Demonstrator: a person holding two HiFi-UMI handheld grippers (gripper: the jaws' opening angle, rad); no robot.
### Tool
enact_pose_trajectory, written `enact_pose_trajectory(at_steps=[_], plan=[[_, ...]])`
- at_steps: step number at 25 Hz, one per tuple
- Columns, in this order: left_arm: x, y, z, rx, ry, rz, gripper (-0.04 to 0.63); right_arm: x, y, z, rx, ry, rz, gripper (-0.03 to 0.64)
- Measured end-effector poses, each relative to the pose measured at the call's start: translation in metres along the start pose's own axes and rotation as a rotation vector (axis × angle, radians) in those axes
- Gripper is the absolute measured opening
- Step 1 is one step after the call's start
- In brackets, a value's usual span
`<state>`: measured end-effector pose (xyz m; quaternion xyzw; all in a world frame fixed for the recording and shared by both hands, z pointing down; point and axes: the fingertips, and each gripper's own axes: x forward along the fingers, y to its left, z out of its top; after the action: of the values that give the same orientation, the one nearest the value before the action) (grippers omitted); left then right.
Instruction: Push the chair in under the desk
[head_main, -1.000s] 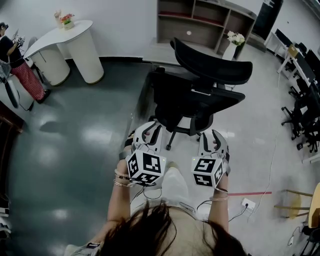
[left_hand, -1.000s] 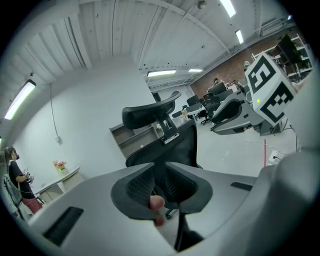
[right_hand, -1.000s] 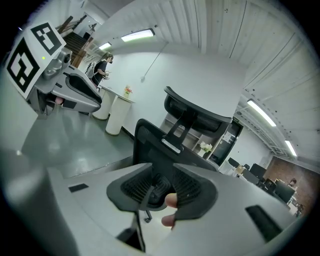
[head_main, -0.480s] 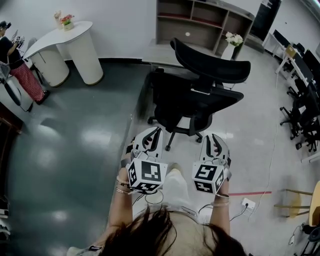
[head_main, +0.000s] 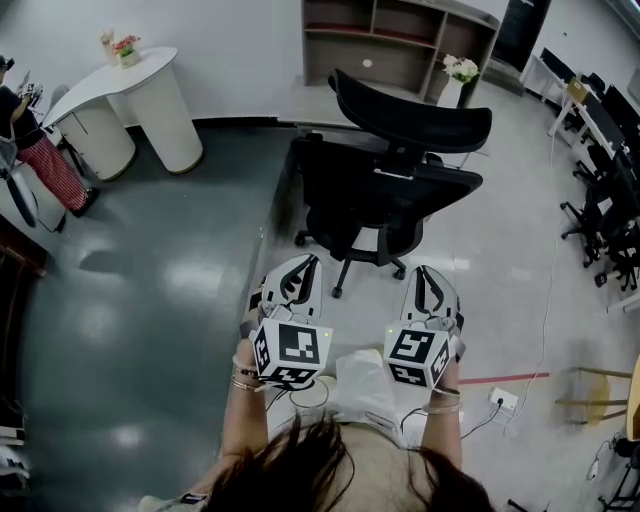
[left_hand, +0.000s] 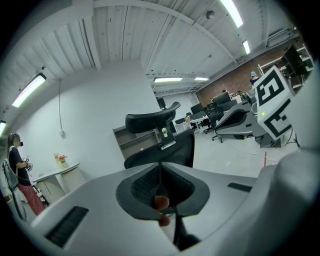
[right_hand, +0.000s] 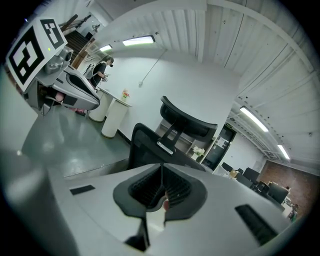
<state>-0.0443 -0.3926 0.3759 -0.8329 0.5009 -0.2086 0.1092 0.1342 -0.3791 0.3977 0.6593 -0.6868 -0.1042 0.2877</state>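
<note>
Both pairs of jaws are clenched on nothing: the left gripper (head_main: 303, 264) has its ribbed pads pressed together, and the right gripper (head_main: 428, 274) has just been closing its jaws until they met. Each gripper carries a cube of black-and-white square markers. The black office chair (head_main: 385, 190) stands just ahead of them, apart from both, its back and headrest turned toward the person. Behind it are a shelf unit (head_main: 400, 40) and a vase of flowers (head_main: 460, 72). A white round table (head_main: 130, 90) stands on the dark floor to the left, and a power socket (head_main: 500, 403) lies on the pale floor to the right.
</note>
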Motion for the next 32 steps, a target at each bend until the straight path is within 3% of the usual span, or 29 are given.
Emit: enact_pose_trajectory(at_steps=[24, 32], plan=[[0.016, -0.007, -0.005, 0.029, 0.031, 0.014, 0.023, 0.015, -0.011, -0.008, -0.031, 0.02, -0.011, 0.025], [0.026, -0.008, -0.015, 0.078, 0.074, 0.017, 0.023, 0.024, -0.01, -0.014, -0.031, 0.033, -0.006, 0.025]])
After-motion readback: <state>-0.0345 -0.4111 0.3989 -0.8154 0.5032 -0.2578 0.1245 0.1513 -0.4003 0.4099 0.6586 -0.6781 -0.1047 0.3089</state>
